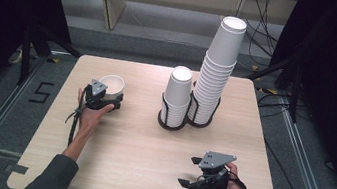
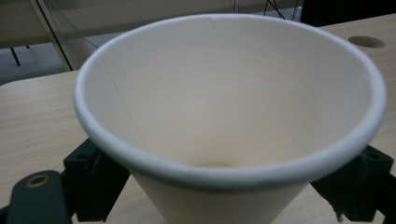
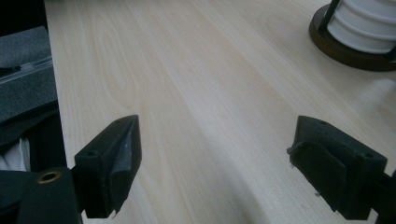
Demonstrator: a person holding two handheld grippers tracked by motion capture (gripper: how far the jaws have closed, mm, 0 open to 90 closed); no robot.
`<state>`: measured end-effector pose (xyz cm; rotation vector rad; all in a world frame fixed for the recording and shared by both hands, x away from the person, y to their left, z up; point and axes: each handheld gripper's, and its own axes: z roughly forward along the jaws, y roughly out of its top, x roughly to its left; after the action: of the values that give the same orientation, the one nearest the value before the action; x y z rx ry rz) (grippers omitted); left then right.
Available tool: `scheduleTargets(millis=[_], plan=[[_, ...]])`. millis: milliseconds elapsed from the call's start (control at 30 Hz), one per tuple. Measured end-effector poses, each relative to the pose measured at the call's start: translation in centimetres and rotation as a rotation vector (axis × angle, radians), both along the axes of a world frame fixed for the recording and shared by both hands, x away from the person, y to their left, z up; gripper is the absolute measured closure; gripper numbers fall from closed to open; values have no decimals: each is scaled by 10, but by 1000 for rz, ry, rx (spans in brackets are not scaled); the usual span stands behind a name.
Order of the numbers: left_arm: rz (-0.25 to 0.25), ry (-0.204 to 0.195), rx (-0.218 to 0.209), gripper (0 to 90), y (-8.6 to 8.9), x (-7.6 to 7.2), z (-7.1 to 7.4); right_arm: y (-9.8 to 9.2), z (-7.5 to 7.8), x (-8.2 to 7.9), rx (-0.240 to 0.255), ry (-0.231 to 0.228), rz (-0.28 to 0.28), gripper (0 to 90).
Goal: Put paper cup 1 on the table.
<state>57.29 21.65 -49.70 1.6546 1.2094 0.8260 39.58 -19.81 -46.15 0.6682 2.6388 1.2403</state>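
The table (image 1: 138, 150) in front of me is a pale wooden square with rounded corners, and most of its near half lies bare between my two hands. Toward the far edge stand two cup stacks in dark wire holders: the tall stack (image 1: 215, 76) on the right, the short stack (image 1: 176, 98) just beside it on the left, both well apart from either gripper. My right gripper (image 1: 189, 171) rests near the near right corner, its jaws wide apart over bare wood. My left gripper (image 1: 114, 100) sits near the left edge, clamped on the paper cup (image 1: 112, 86); the jaws press its wall from both sides, below the rim. The cup (image 2: 224, 116) is white, upright, mouth open, with a rolled rim.
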Motion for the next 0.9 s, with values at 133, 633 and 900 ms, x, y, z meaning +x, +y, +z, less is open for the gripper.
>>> scheduleTargets(millis=[133,633,900], plan=[[-5,6,12,135,2,-3,-1,0,0,-1,-1,1,0,172],[-30,63,15,142,12,-20,-1,1,-1,0,-11,-8,0,171],[-53,66,1,143,13,-39,9,0,-1,0,-7,-9,-1,171]])
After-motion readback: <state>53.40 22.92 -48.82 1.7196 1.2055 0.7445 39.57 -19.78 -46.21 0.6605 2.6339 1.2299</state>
